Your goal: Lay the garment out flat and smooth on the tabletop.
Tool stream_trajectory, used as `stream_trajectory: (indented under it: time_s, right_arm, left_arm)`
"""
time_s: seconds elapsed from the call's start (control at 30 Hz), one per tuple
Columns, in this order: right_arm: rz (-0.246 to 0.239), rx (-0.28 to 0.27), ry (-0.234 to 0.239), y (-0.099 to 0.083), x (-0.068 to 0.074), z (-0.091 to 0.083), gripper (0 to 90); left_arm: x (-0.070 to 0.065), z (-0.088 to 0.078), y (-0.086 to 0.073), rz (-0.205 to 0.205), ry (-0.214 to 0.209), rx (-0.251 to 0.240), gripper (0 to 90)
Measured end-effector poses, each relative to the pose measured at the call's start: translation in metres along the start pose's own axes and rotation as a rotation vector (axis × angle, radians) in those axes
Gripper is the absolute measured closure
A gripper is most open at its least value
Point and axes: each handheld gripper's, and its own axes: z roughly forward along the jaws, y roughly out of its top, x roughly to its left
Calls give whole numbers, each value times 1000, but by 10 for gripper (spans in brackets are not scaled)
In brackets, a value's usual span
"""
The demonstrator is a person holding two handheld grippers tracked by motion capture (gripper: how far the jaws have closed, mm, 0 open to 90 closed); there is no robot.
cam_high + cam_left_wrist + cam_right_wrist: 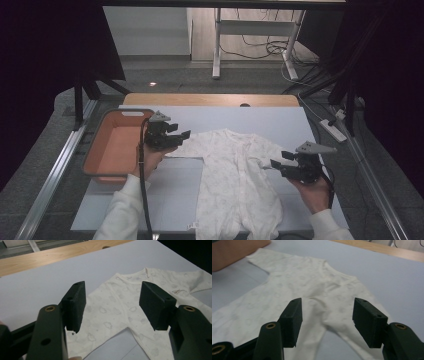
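A: Start with the baby sleepsuit (235,175). Where is it?

B: Flat on its back in the middle of the pale tabletop (280,120), collar toward the far edge, both sleeves spread to the sides, legs running toward the person. The front looks smooth, with no fold in it that I can see.

A: So nothing is folded yet?

B: As I read it, no. It lies spread out and seems ready for folding, so laying it out looks done and the folding itself is all left to do.

A: And the tongs?

B: The left tongs (181,135) hover just above the sleeve on that side, jaws wide apart and empty. In the left gripper view the left tongs (112,305) frame the shoulder and collar between the jaws, with no cloth pinched. The right tongs (266,163) sit at the tip of the other sleeve, also wide open. In the right gripper view the right tongs (327,320) look down on the sleeve and armpit, holding nothing.

A: Anything else around it?

B: An orange basket (102,150) stands on the left edge of the tabletop, just beside the left hand. It appears empty, so my guess is the garment ends up there after folding. Neither sleeve has been taken hold of.
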Motion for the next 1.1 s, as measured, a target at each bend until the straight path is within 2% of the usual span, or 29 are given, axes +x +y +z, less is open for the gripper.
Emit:
stream_trajectory:
  time_s: [0.07, 0.37, 0.5, 0.7, 0.8, 0.9, 0.93, 1.0, 1.1]
  right_arm:
    - [26, 32, -14, 4, -15, 9, 394]
    - [36, 139, -143, 5, -62, 47, 401]
    - [48, 221, -156, -2, -81, 63, 408]
    - [40, 290, -166, -9, -91, 75, 447]
    - [60, 304, -151, -12, -97, 78, 531]
    - [49, 304, -125, -11, -98, 76, 783]
    - [35, 311, -113, -10, -98, 77, 839]
    - [8, 322, -112, -8, -97, 78, 881]
    - [9, 306, -129, -4, -102, 77, 885]
  left_arm:
    - [-3, 2, 0, 8, -8, 7, 383]
    - [-12, 4, -2, 35, -21, 18, 374]
    - [-16, 2, -3, 40, -18, 13, 374]
    - [-20, -1, -6, 48, -11, 11, 372]
    - [-22, -4, -6, 51, -11, 5, 372]
    - [-25, -6, -7, 54, -11, -3, 372]
    - [-26, -8, -7, 60, -10, -1, 372]
    - [-27, -9, -7, 63, -8, -4, 372]
    - [-29, -12, -9, 66, -1, -5, 372]
